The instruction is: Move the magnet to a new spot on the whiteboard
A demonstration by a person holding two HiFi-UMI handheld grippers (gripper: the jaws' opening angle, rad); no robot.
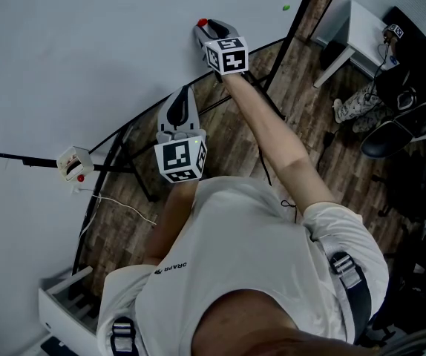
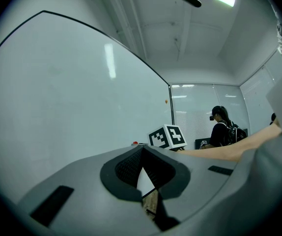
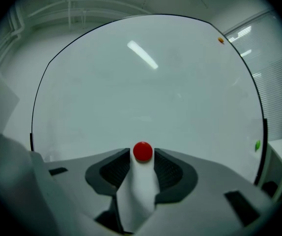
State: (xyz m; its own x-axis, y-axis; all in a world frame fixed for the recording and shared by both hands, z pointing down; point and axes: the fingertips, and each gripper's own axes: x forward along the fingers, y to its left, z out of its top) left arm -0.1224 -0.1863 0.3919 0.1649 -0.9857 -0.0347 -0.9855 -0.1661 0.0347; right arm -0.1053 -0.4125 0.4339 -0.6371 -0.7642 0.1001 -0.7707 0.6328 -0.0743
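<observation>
A small round red magnet [image 3: 142, 151] sits flat on the whiteboard [image 3: 146, 82]. My right gripper [image 3: 142, 155] points at the board with the magnet between its fingertips, and a thin gap shows on each side, so it is open. From the head view the same magnet [image 1: 202, 23] shows at the tip of the right gripper [image 1: 206, 30], arm stretched out. My left gripper [image 1: 181, 95] hangs lower and nearer the body, close to the board, with nothing in it. In its own view the left gripper [image 2: 141, 149] has its tips meeting.
A green magnet [image 1: 286, 7] and an orange magnet [image 3: 220, 40] sit near the board's far edge. The board's black stand [image 1: 124, 143] crosses the wood floor. A white box with a red dot [image 1: 73, 162] hangs at the board's lower edge. A seated person [image 1: 413, 73] and white table [image 1: 361, 28] are at right.
</observation>
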